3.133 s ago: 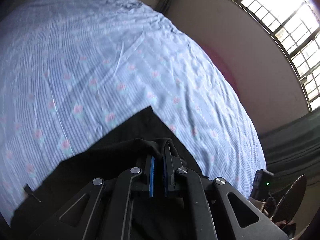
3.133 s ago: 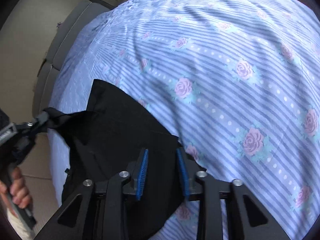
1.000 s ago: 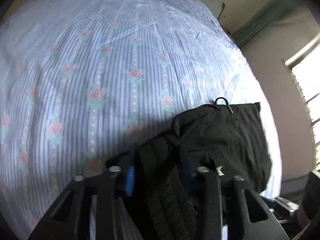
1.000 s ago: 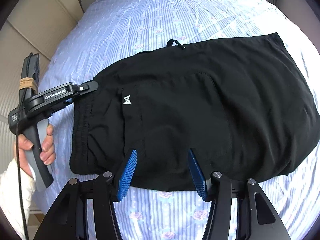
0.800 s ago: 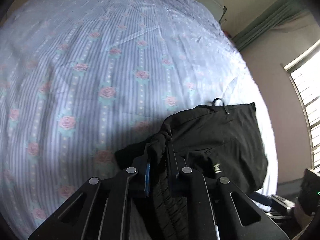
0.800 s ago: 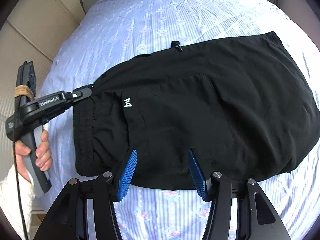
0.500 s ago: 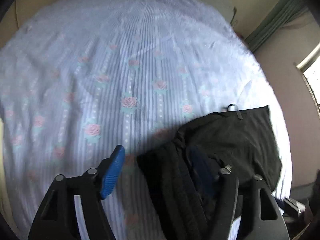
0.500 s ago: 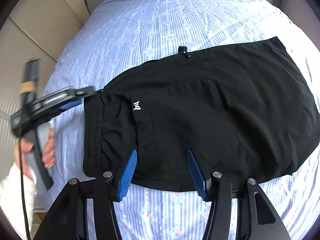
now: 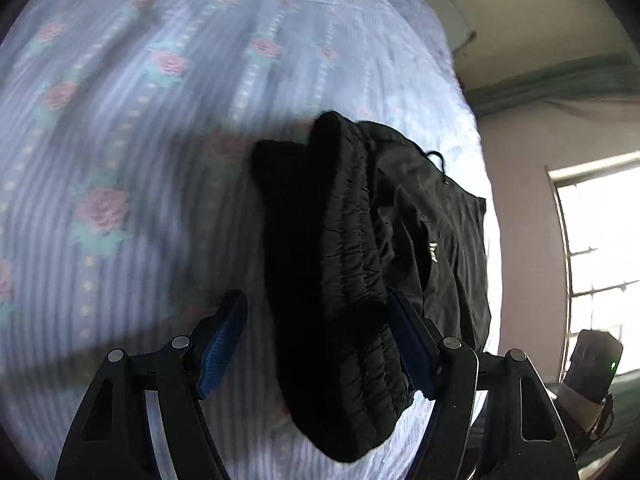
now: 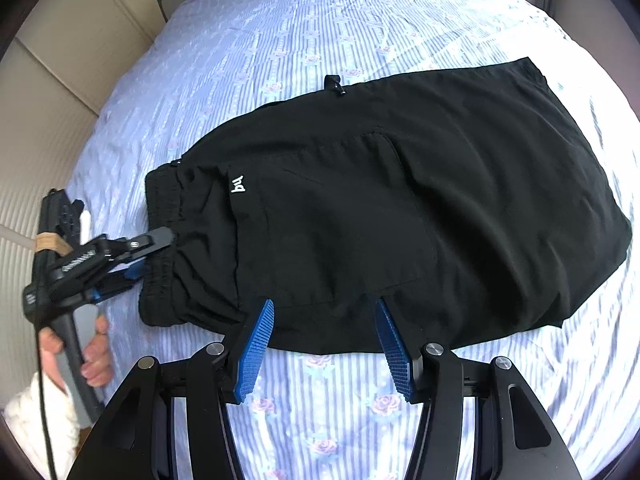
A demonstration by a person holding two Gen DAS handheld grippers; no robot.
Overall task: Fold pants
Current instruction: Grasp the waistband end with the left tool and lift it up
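Note:
Black pants lie folded on the bed, waistband at the left, a small white logo near it. In the left wrist view the ribbed waistband lies close in front. My left gripper is open, its jaws on either side of the waistband, and it also shows in the right wrist view at the waistband's edge. My right gripper is open and empty, just off the near edge of the pants.
The bed sheet is blue-striped with pink roses. A padded headboard stands at the left. A window and a wall are on the right side of the left wrist view.
My left gripper let go of the waistband, opened wide and moved along it toward the near corner. The right gripper stayed open above the near edge.

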